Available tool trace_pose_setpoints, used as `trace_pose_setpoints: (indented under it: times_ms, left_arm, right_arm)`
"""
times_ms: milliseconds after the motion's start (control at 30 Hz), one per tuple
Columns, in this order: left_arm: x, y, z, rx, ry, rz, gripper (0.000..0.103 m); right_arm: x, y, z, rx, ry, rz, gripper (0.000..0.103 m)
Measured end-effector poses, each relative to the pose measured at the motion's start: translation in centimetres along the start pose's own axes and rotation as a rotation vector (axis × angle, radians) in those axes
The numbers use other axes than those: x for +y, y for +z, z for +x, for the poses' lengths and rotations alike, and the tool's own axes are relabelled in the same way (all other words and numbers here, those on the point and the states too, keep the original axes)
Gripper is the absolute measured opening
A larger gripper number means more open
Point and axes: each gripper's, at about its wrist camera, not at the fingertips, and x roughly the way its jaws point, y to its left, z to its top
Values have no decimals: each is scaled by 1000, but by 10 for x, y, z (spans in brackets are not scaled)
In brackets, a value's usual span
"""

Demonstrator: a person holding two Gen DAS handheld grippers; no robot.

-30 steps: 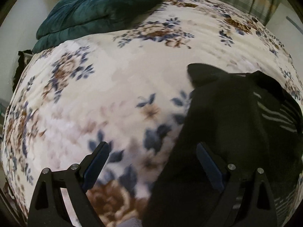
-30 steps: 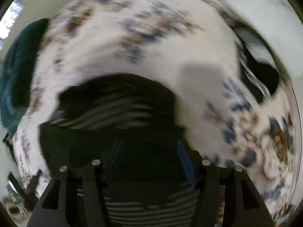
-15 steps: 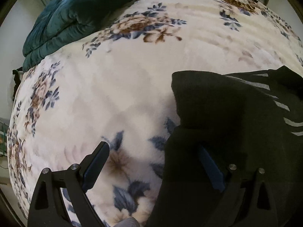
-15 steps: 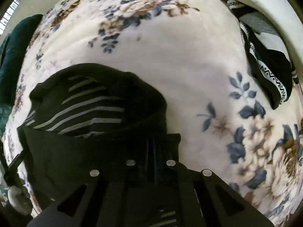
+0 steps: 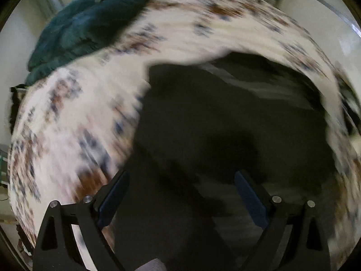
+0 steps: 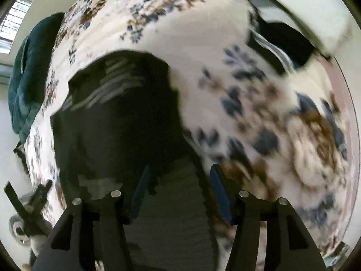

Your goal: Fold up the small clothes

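A black garment with grey stripes [image 5: 225, 117] lies partly folded on the floral blanket [image 5: 74, 117]. It also shows in the right wrist view [image 6: 117, 113]. My left gripper [image 5: 180, 194] is open, its fingers wide apart above the black cloth. My right gripper [image 6: 178, 189] is open, with the garment's near edge between its blue pads; I cannot tell if the cloth touches them. Both views are blurred by motion.
A dark teal quilt [image 5: 90, 22] is heaped at the far left of the bed, also in the right wrist view [image 6: 24, 85]. Another black and white patterned garment [image 6: 282, 45] lies at the bed's far right beside a white pillow [image 6: 315, 11].
My right gripper was shut on the garment half a second ago and has opened. My left gripper stayed open and moved right, over the black cloth. The garment is now folded over.
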Motion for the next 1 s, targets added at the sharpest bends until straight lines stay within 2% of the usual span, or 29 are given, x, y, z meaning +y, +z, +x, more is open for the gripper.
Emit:
trace_pose_setpoints:
  times_ms: [133, 267, 433, 500, 533, 600, 633, 667, 700, 767, 900, 1000]
  left_arm:
    - [-85, -76, -19, 132, -112, 59, 95]
    - [-183, -154, -18, 258, -193, 138, 95]
    - [-266, -221, 18, 373, -193, 196, 95]
    - [-283, -234, 32, 377, -132, 229, 95]
    - [-289, -237, 36, 352, -90, 248, 94]
    - [-293, -237, 32, 265, -54, 256, 77]
    - [-292, -234, 28, 232, -55, 251, 52]
    - [-291, -231, 23, 202, -57, 254, 19]
    - [-290, -228, 19, 173, -49, 265, 6]
    - [-280, -221, 14, 155, -83, 234, 4]
    - [-251, -204, 0, 140, -152, 149, 4]
    - [-233, -199, -16, 118, -179, 112, 4]
  right_arm:
    - [-46, -34, -23, 44, -16, -19, 58]
    - [-88, -41, -33, 79, -34, -33, 58]
    - [-116, -23, -30, 95, -56, -99, 58]
    - [-115, -10, -23, 105, -30, -121, 58]
    - [-112, -1, -19, 109, 3, -131, 58]
    - [-103, 17, -9, 111, 73, -143, 61]
    - [-96, 29, -1, 112, 114, -148, 65]
    - [-88, 44, 7, 113, 148, -153, 65]
    - [-80, 54, 13, 113, 167, -157, 65]
    - [-63, 87, 34, 110, 215, -163, 65]
    - [-44, 146, 75, 100, 253, -118, 65]
    - [-33, 174, 109, 132, 306, -72, 65]
